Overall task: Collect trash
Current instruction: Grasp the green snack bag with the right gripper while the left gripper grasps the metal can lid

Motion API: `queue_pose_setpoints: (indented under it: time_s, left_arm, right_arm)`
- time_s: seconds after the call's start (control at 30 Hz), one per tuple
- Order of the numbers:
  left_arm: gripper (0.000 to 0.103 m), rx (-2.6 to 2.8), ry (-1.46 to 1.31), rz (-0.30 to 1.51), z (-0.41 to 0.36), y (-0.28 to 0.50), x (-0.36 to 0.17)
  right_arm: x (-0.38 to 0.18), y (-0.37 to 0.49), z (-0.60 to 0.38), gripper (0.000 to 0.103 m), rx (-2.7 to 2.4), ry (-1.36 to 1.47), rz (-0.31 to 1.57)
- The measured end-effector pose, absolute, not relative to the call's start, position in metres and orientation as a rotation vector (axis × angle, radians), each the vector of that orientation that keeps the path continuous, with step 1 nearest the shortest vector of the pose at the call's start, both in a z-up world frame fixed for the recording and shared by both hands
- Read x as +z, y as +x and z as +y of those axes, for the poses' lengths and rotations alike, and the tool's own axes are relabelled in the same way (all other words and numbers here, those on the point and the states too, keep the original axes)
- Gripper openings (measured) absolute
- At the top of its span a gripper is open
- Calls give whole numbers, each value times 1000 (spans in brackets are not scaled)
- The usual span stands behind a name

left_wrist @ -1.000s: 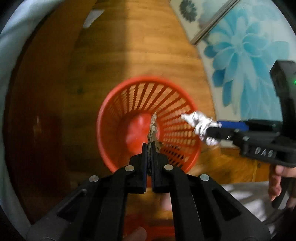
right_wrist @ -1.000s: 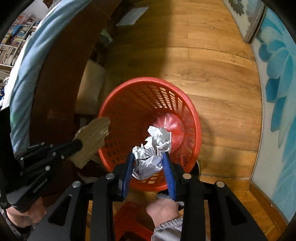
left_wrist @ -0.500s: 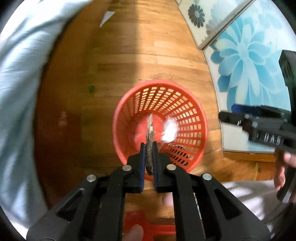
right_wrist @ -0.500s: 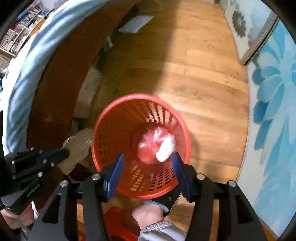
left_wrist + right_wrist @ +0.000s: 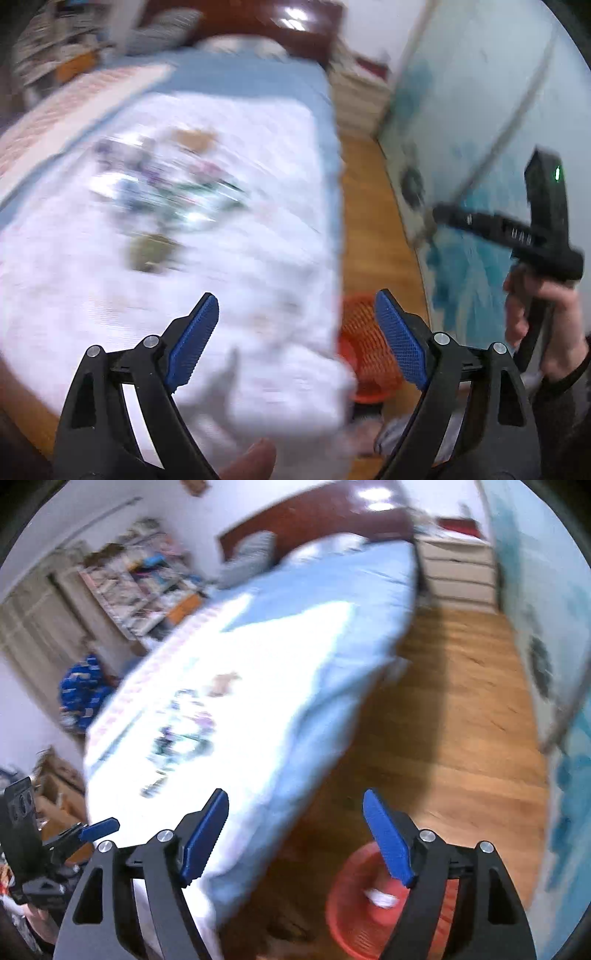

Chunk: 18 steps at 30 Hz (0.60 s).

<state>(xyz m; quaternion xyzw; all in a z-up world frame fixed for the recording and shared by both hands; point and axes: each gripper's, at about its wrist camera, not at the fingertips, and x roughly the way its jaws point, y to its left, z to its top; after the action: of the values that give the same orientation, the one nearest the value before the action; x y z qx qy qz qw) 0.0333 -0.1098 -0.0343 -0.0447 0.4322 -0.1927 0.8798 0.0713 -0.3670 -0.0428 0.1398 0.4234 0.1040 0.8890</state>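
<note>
Both grippers are spread wide and hold nothing: the left gripper point(image 5: 295, 339) and the right gripper point(image 5: 295, 834) face the bed point(image 5: 258, 240); slow down over the blurred litter point(image 5: 162, 192) and take one piece each. One red basket point(image 5: 354, 908) stands on the floor point(image 5: 461, 720) beside the bed, one white wad point(image 5: 380, 897) inside; the litter is too blurred to count.
</note>
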Motion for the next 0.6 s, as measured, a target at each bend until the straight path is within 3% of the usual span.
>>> queue_pose_setpoints:
  time_s: [0.3,0.53,0.6]
  left_arm:
    - [89,-92,-258,799,28,54,-28]
    - [89,26,-251,790,61,76,-41]
    - [97,13,-222,731,61,73,-37]
  right_arm:
    - [-51,141,-215,80,372,127,889]
    - [-89,193,-180,87,345,109,946]
    - [-104,206,-184,87,328,146,973]
